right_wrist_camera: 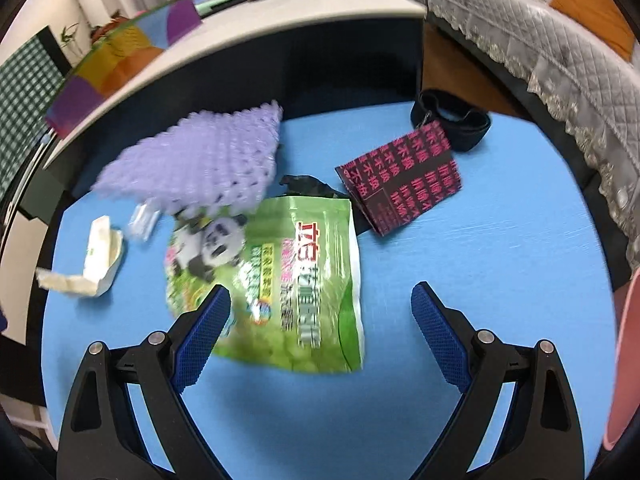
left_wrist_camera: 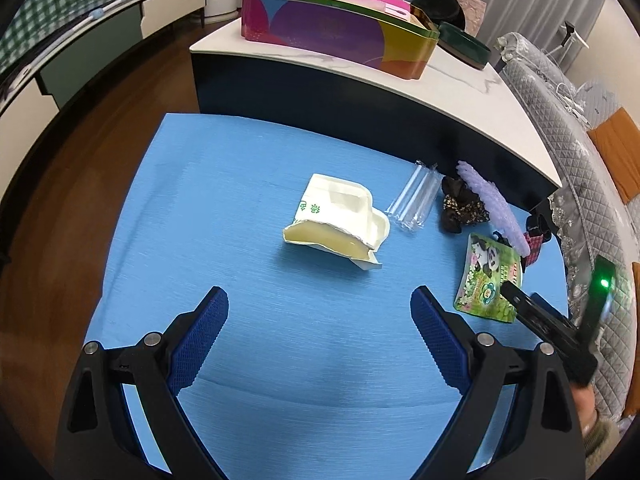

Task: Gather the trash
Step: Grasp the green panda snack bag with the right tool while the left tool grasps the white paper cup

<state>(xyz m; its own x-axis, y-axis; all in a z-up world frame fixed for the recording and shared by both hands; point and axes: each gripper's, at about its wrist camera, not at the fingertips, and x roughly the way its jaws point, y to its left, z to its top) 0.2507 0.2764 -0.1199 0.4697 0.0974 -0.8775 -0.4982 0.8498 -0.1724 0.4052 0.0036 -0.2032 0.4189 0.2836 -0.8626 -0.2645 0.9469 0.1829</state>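
Observation:
A torn white carton (left_wrist_camera: 338,226) lies on the blue table (left_wrist_camera: 248,320), ahead of my open left gripper (left_wrist_camera: 320,312), which holds nothing. The carton (right_wrist_camera: 96,258) also shows at the left in the right wrist view. A green panda snack bag (right_wrist_camera: 276,280) lies flat under my open right gripper (right_wrist_camera: 320,312), its left fingertip (right_wrist_camera: 218,304) over the bag's lower edge. The bag (left_wrist_camera: 486,276) sits at the right in the left wrist view, with the right gripper (left_wrist_camera: 532,308) reaching over it. Clear plastic sleeves (left_wrist_camera: 412,204), a purple bumpy sheet (right_wrist_camera: 200,160) and a black-and-pink packet (right_wrist_camera: 404,176) lie nearby.
A raised white counter (left_wrist_camera: 472,88) behind the table carries a colourful tin (left_wrist_camera: 340,36) and dark bowls (left_wrist_camera: 464,44). A dark scrunchie (left_wrist_camera: 460,208) and a black band (right_wrist_camera: 452,120) lie on the table. A quilted grey sofa (right_wrist_camera: 560,52) stands right; a pink bin edge (right_wrist_camera: 628,360) is at far right.

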